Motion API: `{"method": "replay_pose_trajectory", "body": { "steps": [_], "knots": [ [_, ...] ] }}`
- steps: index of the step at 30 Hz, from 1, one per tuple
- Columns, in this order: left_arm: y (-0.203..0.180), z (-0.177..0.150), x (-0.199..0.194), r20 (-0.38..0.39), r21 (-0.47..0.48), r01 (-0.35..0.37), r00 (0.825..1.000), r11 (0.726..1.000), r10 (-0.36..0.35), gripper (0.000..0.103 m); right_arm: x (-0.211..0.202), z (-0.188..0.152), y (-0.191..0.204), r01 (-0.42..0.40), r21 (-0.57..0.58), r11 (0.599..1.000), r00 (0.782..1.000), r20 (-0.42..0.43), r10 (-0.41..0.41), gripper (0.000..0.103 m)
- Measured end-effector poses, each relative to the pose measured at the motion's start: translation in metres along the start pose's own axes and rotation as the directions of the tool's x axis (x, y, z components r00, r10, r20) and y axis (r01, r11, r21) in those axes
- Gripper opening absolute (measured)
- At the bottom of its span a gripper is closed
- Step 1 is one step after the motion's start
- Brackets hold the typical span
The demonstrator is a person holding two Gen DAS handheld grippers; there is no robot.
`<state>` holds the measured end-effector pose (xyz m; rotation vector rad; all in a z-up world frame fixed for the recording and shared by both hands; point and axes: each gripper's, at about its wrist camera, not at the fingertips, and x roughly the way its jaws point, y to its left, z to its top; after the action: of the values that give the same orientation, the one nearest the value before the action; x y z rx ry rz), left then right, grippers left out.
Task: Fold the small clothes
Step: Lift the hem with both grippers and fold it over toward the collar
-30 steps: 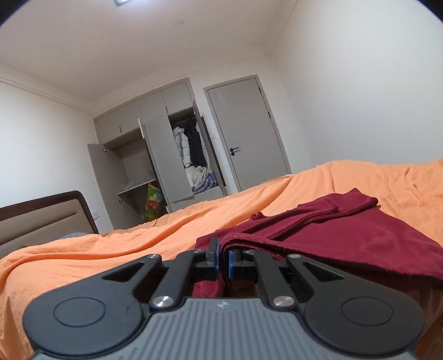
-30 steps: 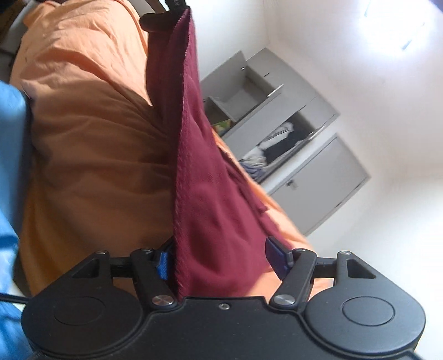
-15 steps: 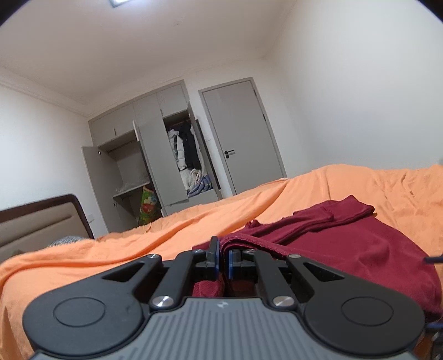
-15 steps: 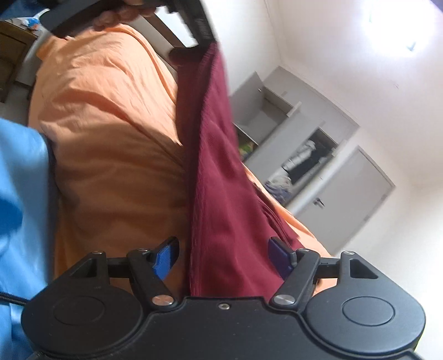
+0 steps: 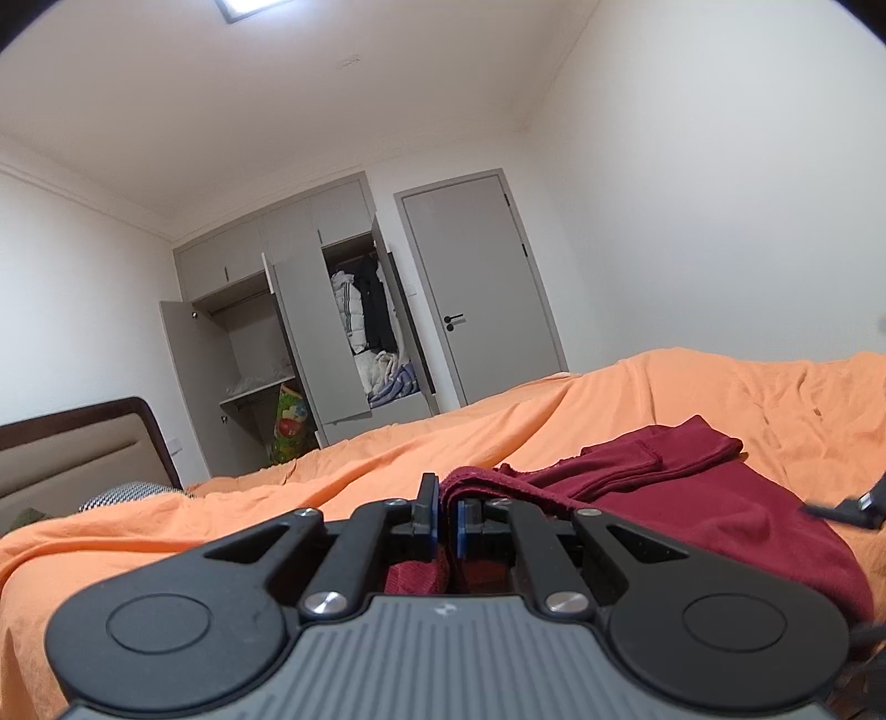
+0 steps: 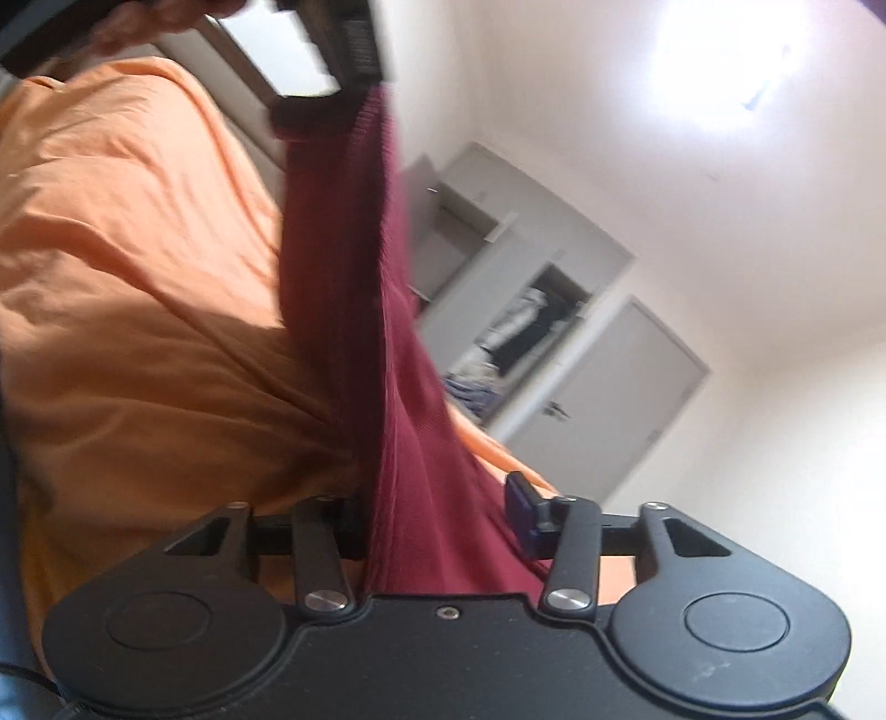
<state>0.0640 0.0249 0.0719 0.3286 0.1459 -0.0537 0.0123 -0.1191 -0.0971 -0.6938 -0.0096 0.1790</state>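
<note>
A dark red garment [image 5: 698, 498] lies bunched on the orange bed sheet [image 5: 360, 465]. My left gripper [image 5: 446, 512] is shut on one edge of it, with cloth pinched between the blue pads. In the right wrist view, which is rolled sideways and blurred, the garment [image 6: 343, 266] stretches taut from the left gripper [image 6: 326, 105] at the top down into my right gripper [image 6: 437, 520]. Its jaws stand wide apart with the cloth passing between them; one blue fingertip [image 6: 520, 507] shows, while the other is hidden behind the cloth.
The orange sheet [image 6: 122, 277] covers the whole bed. A brown headboard [image 5: 72, 448] stands at the left. Beyond the bed are a grey wardrobe [image 5: 310, 332] with open doors and a shut door [image 5: 482, 288]. A person's hand [image 6: 160, 22] holds the left gripper.
The left gripper has stayed shut on the garment edge and lifted a little. The right gripper's jaws have stayed apart, and the stretched cloth has shifted across them. The right gripper's tip now shows at the left view's edge.
</note>
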Motion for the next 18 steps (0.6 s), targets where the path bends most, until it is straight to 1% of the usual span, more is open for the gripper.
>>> {"method": "replay_pose_trajectory", "body": {
  "steps": [3,5,7,9,10,12,14,15,18],
  "knots": [
    [0.005,-0.005,0.0,-0.012,-0.013,-0.004,1.0,1.0,0.004,0.006,-0.014,-0.003,-0.009,0.052,0.001,0.999,0.999,-0.003,-0.052,0.043],
    [0.006,-0.007,-0.001,-0.016,-0.014,-0.005,1.0,1.0,0.005,0.006,-0.024,-0.008,-0.013,0.064,-0.008,0.998,0.998,-0.009,-0.064,0.041],
    [0.007,-0.01,-0.003,-0.015,-0.013,-0.004,1.0,1.0,0.004,0.006,-0.031,-0.014,-0.014,0.06,-0.019,0.998,0.998,-0.021,-0.061,0.034],
    [0.006,-0.017,-0.007,-0.016,-0.004,-0.009,1.0,1.0,0.009,0.006,-0.037,-0.023,-0.019,0.054,-0.032,0.998,0.998,-0.03,-0.055,0.031],
    [0.004,-0.02,-0.008,-0.017,0.008,-0.013,1.0,1.0,0.013,0.006,-0.039,-0.026,-0.02,0.055,-0.041,0.998,0.998,-0.033,-0.057,0.026],
    [0.002,-0.03,-0.013,-0.024,0.041,-0.019,1.0,0.999,0.02,0.006,-0.044,-0.033,-0.027,0.059,-0.053,0.997,0.998,-0.035,-0.06,0.018],
    [0.001,-0.041,-0.018,-0.041,0.059,-0.009,0.999,0.998,0.012,0.006,-0.05,-0.037,-0.036,0.058,-0.05,0.997,0.998,-0.03,-0.059,0.012],
    [0.001,-0.046,-0.02,-0.054,0.057,-0.001,0.999,0.998,0.004,0.006,-0.053,-0.039,-0.04,0.056,-0.046,0.997,0.998,-0.024,-0.057,0.004],
    [-0.002,-0.058,-0.027,-0.08,0.064,0.011,0.997,0.998,-0.006,0.006,-0.061,-0.039,-0.049,0.035,-0.04,0.999,0.999,-0.005,-0.036,0.004]
  ]
}}
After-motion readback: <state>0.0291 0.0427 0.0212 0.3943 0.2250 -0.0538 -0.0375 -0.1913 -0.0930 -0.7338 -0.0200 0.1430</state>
